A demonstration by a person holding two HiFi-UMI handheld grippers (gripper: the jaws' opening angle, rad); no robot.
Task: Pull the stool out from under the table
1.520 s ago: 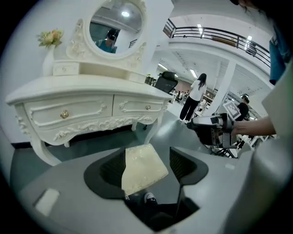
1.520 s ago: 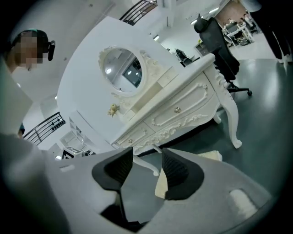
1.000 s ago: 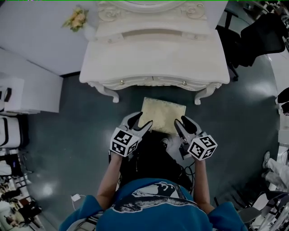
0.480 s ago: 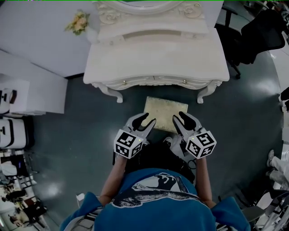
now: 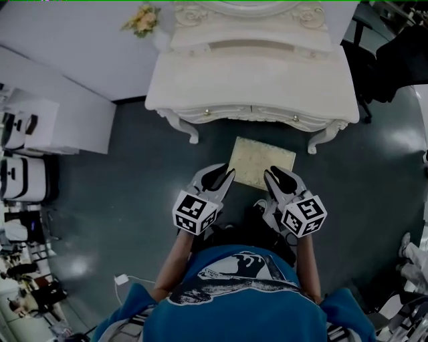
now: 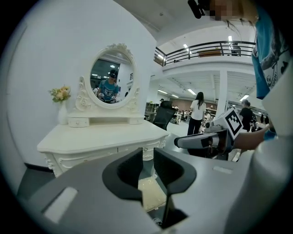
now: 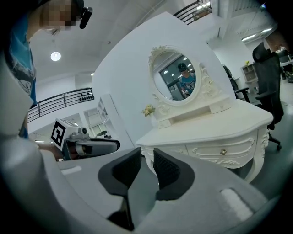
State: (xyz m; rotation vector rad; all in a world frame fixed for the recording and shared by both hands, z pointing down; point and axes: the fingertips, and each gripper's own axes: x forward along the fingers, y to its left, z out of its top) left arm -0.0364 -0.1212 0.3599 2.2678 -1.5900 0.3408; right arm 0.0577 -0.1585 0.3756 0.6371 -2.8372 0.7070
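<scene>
The stool (image 5: 262, 162), with a cream cushion, stands on the dark floor just in front of the white dressing table (image 5: 254, 87). My left gripper (image 5: 219, 172) hovers at the stool's near left corner and my right gripper (image 5: 279, 172) at its near right corner; neither touches it. In the left gripper view the jaws (image 6: 148, 157) are closing to a narrow gap with nothing between them, and the cushion (image 6: 151, 194) shows below. The right gripper (image 7: 147, 157) is closing too, with only floor seen through its gap. The table (image 7: 215, 128) rises ahead of it.
A vase of flowers (image 5: 142, 19) stands by the table's back left corner. White cabinets (image 5: 60, 123) line the left side. A black office chair (image 5: 394, 47) is at the far right. An oval mirror (image 6: 111, 82) tops the table. A white cable (image 5: 124, 279) lies behind me.
Both grippers' jaws have narrowed. The head view has swung, so the table and stool sit further right in it. The grippers stay at the stool's near edge.
</scene>
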